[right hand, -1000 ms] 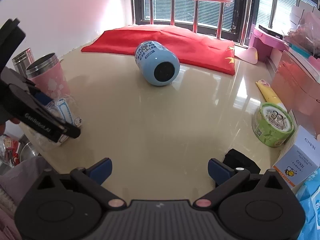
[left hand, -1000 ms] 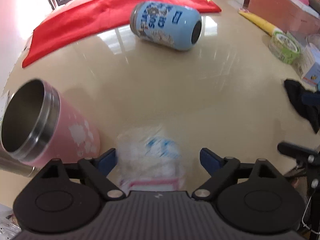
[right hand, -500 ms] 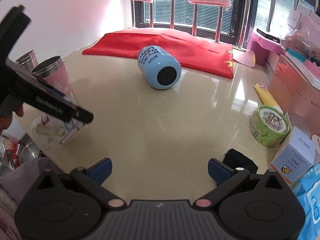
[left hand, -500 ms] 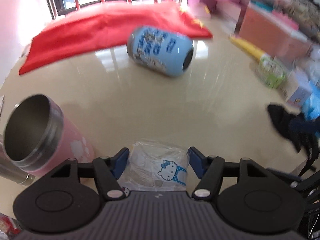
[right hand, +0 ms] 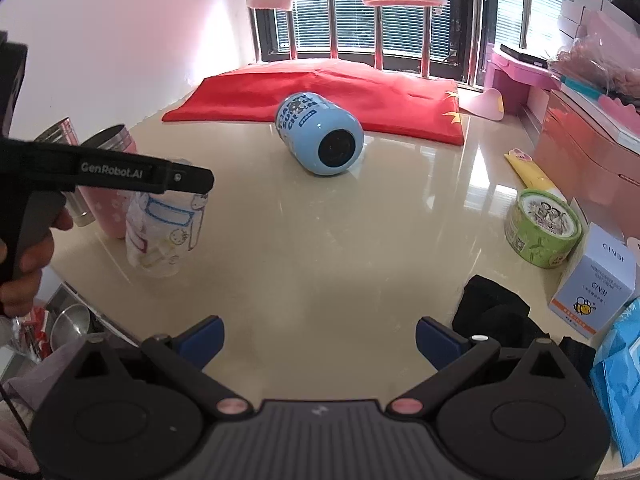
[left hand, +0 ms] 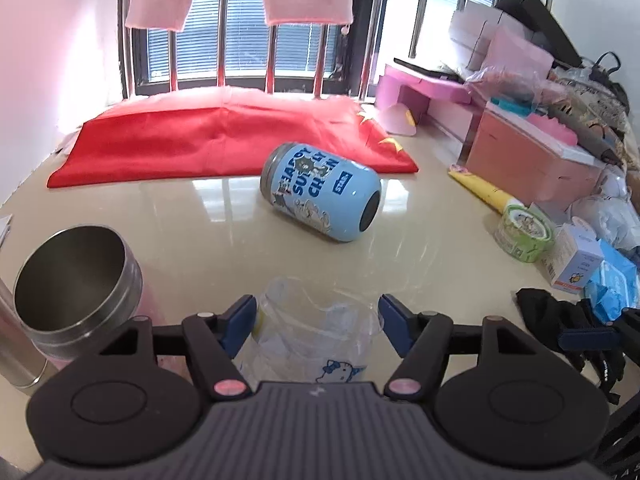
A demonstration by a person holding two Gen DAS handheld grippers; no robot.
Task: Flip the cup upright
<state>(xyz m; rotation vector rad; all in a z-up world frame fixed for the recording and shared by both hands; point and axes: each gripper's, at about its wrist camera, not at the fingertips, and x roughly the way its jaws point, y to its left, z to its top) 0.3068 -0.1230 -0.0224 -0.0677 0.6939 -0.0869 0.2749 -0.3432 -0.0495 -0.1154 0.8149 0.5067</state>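
A clear plastic cup (left hand: 312,332) with cartoon prints stands nearly upright, mouth up, at the table's left edge; it also shows in the right wrist view (right hand: 164,232). My left gripper (left hand: 316,320) is shut on the cup near its rim, its blue pads (left hand: 240,322) on either side. In the right wrist view the left gripper (right hand: 176,178) reaches in from the left across the cup's top. My right gripper (right hand: 318,340) is open and empty, low over the table's near edge.
A blue printed can-shaped cup (left hand: 320,196) lies on its side mid-table. A pink steel tumbler (left hand: 76,288) stands just left of the clear cup. A red flag (left hand: 224,136), green tape roll (right hand: 542,228), small box (right hand: 596,280) and black cloth (right hand: 496,312) lie around.
My left gripper closed on the clear cup and turned it from lying down to nearly upright, tilting the view up toward the window. My right gripper stayed still and open.
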